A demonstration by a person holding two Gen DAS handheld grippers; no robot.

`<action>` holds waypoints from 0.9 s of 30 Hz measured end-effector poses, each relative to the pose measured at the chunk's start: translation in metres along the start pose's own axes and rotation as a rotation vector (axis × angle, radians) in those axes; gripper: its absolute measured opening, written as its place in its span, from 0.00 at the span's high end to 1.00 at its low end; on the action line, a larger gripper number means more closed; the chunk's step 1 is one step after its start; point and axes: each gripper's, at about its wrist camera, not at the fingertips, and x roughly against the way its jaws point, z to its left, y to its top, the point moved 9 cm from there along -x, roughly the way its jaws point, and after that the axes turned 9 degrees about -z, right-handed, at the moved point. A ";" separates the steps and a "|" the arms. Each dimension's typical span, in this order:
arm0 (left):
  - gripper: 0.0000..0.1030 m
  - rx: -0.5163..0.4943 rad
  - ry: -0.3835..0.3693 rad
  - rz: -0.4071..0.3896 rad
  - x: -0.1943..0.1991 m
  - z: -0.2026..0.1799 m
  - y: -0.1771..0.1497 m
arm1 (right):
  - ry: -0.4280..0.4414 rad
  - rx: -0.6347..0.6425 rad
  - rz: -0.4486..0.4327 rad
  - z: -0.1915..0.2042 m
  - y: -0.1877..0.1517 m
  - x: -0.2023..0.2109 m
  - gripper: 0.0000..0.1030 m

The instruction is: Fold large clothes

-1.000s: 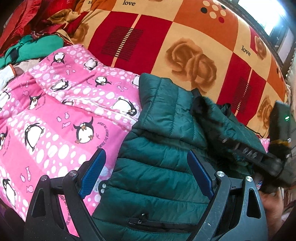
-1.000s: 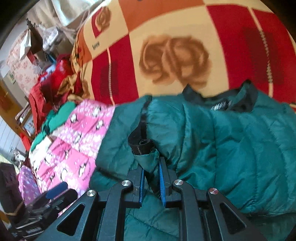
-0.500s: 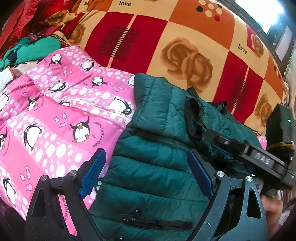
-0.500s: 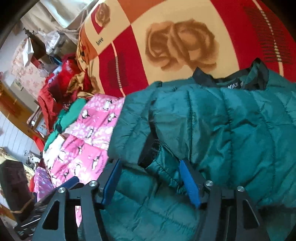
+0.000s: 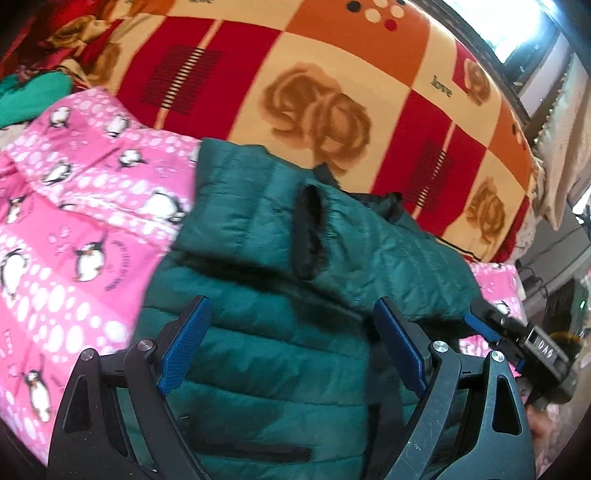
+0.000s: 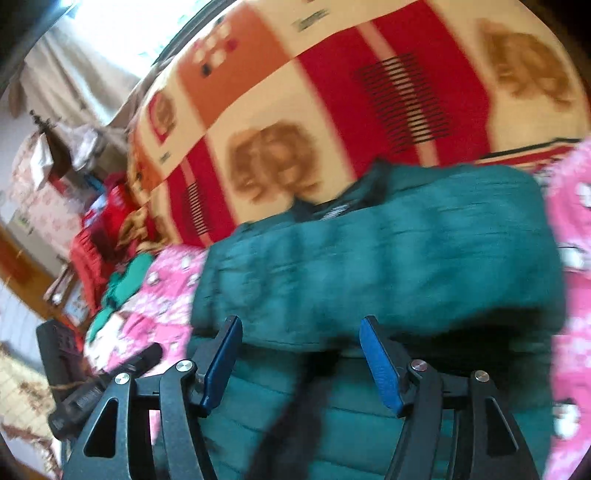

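A dark green puffer jacket [image 5: 266,302] lies on the bed with both sleeves folded across its body; one black cuff [image 5: 308,229] points up in the left wrist view. The jacket also fills the right wrist view [image 6: 388,266], blurred. My left gripper [image 5: 291,332] is open and empty, hovering over the jacket's lower body. My right gripper [image 6: 301,354] is open and empty over the jacket's near edge; it also shows at the right of the left wrist view [image 5: 517,339].
A pink penguin-print blanket [image 5: 74,221] lies under and left of the jacket. A red, orange and cream rose-pattern blanket [image 5: 332,92] covers the bed beyond. Piled red and green clothes [image 6: 118,258] sit at the far left. A window [image 5: 517,29] is behind.
My right gripper opened, let go of the sleeve cuff and pulled back to the jacket's right side. The sleeve now lies across the jacket. My left gripper stayed open, shifting slightly.
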 end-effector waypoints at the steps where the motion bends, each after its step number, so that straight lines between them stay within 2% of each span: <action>1: 0.13 0.003 -0.012 0.009 -0.005 -0.006 0.002 | -0.027 -0.022 -0.013 -0.017 0.002 0.008 0.38; 4: 0.13 0.022 -0.041 0.021 -0.016 -0.018 0.012 | -0.086 -0.095 -0.025 -0.059 0.004 0.023 0.38; 7: 0.13 0.026 -0.057 0.039 -0.034 -0.030 0.020 | -0.099 -0.171 -0.040 -0.086 0.002 0.034 0.38; 12: 0.13 0.017 0.016 0.061 -0.066 -0.027 0.023 | -0.105 -0.199 -0.063 -0.103 0.003 0.046 0.38; 17: 0.14 -0.039 0.078 0.108 -0.095 -0.029 0.013 | -0.107 -0.192 -0.073 -0.108 0.006 0.049 0.38; 18: 0.30 -0.047 0.065 0.091 -0.096 -0.032 0.014 | -0.105 -0.198 -0.076 -0.109 0.006 0.049 0.38; 19: 0.58 -0.072 0.065 0.074 -0.096 -0.036 0.017 | -0.105 -0.201 -0.079 -0.110 0.006 0.050 0.38; 21: 0.87 -0.117 0.094 0.079 -0.099 -0.038 0.021 | -0.113 -0.195 -0.089 -0.112 0.008 0.051 0.38; 24: 0.92 -0.137 0.083 0.040 -0.093 -0.042 0.040 | -0.142 -0.174 -0.102 -0.115 0.012 0.052 0.38; 27: 0.93 -0.176 0.104 -0.044 -0.078 -0.044 0.070 | -0.159 -0.172 -0.122 -0.117 0.017 0.055 0.38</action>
